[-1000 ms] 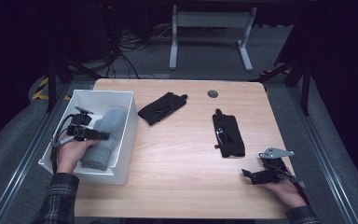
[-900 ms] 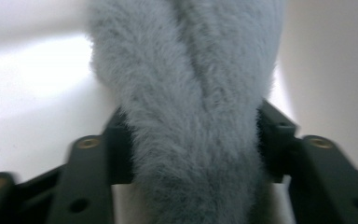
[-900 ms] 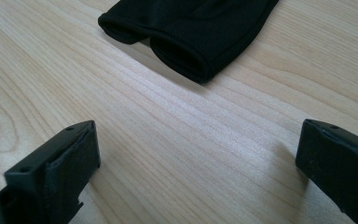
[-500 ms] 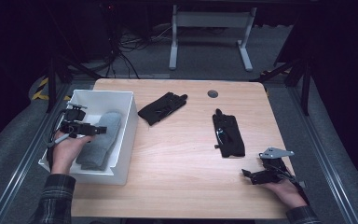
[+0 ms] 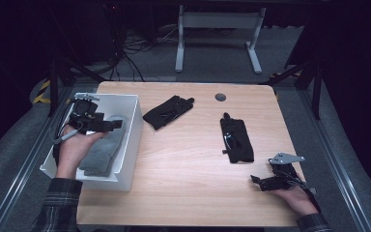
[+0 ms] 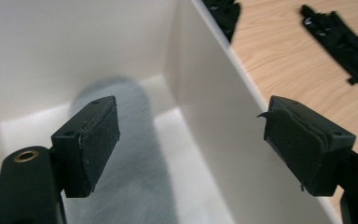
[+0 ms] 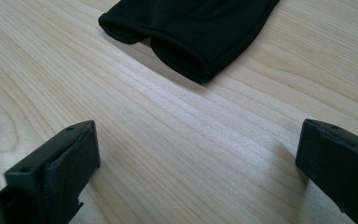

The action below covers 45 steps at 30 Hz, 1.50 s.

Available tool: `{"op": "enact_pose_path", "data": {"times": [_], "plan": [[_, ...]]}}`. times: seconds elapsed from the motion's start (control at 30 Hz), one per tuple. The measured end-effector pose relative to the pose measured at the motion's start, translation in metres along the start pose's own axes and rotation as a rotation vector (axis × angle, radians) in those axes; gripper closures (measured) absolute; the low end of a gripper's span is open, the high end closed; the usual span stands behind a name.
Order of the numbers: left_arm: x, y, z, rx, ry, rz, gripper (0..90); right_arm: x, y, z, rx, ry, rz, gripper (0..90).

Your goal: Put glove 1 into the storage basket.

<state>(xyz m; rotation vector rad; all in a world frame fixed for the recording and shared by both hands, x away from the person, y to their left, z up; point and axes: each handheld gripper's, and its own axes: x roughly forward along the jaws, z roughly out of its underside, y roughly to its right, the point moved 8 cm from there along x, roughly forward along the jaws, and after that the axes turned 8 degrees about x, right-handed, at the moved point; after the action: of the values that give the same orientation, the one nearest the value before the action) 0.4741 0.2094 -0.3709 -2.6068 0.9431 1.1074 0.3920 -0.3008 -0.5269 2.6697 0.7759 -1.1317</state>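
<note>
Lifting away from the soft grey folded cloth, now lying loose down below the left gripper on the floor of the white plastic bin. Jaws just opened wide, nothing between them. Best to keep going straight up, clear of the bin wall just to the right of the jaws, so as not to bump or tip the bin.

Further right of that gripper, well apart: a black glove with spread fingers, then a long black folded glove.

Resting low on the pale wooden table, the right gripper, jaws spread wide and holding nothing, black glove cuff just ahead of them. Good next pick for that side.

Small round grey hole at the far table edge. Dark room, grey carpet floor, white metal stand legs behind.
</note>
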Motion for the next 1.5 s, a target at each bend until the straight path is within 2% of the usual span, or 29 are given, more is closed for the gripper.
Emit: {"op": "enact_pose_path", "data": {"times": [0.3, 0.63, 0.73, 0.77, 0.9, 1.03, 1.13, 1.27, 1.5], "plan": [[0.013, 0.046, -0.021, 0.086, 0.028, 0.079, 17.8, 0.000, 0.000, 0.000, 0.000, 0.000, 0.000, 0.0], [0.040, 0.094, -0.029, 0.161, 0.019, 0.168, 17.9, 0.000, 0.000, 0.000, 0.000, 0.000, 0.000, 0.0], [0.047, 0.106, -0.030, 0.177, 0.024, 0.184, 18.1, 0.000, 0.000, 0.000, -0.001, 0.002, 0.002, 0.1], [0.047, 0.106, -0.030, 0.177, 0.024, 0.184, 18.1, 0.000, 0.000, 0.000, -0.002, 0.002, 0.002, 0.1], [0.060, 0.125, -0.025, 0.212, 0.007, 0.203, 18.1, 0.000, 0.000, 0.000, -0.001, 0.001, 0.002, 0.1], [0.075, 0.138, -0.018, 0.237, -0.009, 0.201, 18.1, 0.000, 0.000, 0.000, -0.001, 0.001, 0.002, 0.1], [0.090, 0.147, -0.009, 0.247, -0.029, 0.218, 18.1, 0.000, 0.000, 0.000, 0.000, 0.000, 0.002, 0.2], [0.101, 0.153, 0.001, 0.261, -0.033, 0.233, 18.1, 0.000, 0.000, 0.000, 0.001, 0.000, 0.002, 0.1], [0.123, 0.162, 0.027, 0.295, -0.052, 0.230, 17.2, -0.001, 0.000, 0.001, -0.003, -0.001, -0.003, 0.0]]}}
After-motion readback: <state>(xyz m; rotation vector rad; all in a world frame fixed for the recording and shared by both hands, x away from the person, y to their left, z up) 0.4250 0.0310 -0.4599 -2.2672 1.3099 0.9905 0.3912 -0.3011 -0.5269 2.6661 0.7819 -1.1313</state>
